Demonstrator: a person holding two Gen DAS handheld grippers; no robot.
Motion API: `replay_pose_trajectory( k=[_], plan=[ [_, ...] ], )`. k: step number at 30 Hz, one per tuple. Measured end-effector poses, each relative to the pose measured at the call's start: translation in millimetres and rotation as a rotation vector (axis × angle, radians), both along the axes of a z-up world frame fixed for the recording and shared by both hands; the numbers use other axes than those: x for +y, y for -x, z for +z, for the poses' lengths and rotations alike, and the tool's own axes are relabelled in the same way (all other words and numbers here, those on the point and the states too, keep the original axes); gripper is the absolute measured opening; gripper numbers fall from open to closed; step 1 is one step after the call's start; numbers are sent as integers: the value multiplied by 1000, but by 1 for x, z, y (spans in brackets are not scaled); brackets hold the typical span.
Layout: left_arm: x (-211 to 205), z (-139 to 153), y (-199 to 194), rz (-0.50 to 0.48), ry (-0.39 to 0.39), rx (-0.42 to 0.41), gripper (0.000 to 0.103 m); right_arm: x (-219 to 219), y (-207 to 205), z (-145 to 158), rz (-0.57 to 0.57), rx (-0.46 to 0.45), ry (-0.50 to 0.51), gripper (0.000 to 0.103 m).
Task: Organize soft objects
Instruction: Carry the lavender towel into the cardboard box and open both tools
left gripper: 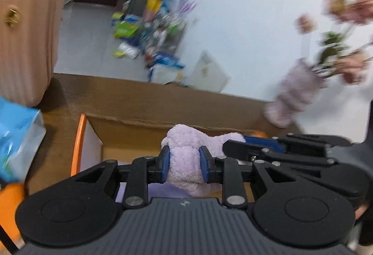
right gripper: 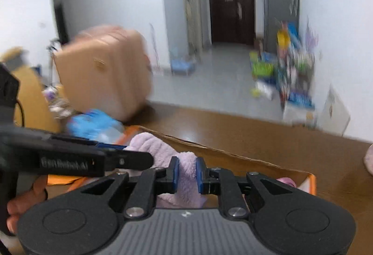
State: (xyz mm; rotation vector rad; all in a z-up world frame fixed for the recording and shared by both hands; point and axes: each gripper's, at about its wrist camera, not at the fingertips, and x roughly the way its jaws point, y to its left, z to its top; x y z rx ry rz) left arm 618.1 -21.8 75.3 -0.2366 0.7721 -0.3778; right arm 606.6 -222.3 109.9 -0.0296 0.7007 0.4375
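A fluffy lilac plush cloth (left gripper: 184, 161) is pinched between the blue pads of my left gripper (left gripper: 184, 165), which is shut on it. My right gripper (right gripper: 187, 173) is shut on another fold of the same lilac plush cloth (right gripper: 186, 171). Both hold it above an open cardboard box (left gripper: 130, 136) with an orange rim, seen in the right wrist view as a box (right gripper: 233, 157) on the brown table. The right gripper's black arm (left gripper: 279, 150) reaches in from the right in the left wrist view. In the right wrist view the left gripper's arm (right gripper: 81, 159) crosses from the left, a hand behind it.
A pink suitcase (left gripper: 25, 28) stands at the table's far left, a blue packet (left gripper: 16, 138) beside the box. A lilac vase with pink flowers (left gripper: 298, 89) sits at the right. Colourful clutter (left gripper: 153, 28) lies on the floor by the wall. Something pink (right gripper: 288, 181) lies inside the box.
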Motion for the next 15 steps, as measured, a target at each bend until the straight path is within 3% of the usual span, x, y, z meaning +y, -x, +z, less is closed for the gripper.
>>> replay_pose_trajectory(
  k=[5,8,11,14,15],
  plan=[
    [-15,-48,-49,-5,-168,83,30,28,-61,-52,-3,92,167,14],
    [-9,-62,-53,26,-175,158,42,33,-67,-75,4,183,168,17],
    [-6,-57,-54,43,-181,162,47,30,-71,-72,-4,190,151,18],
    [-1,-44,-46,51,-191,173,53,25,-67,-62,-46,189,154,38],
    [1,-35,-40,54,-192,164,55,24,-61,-53,-46,181,149,39]
  ],
)
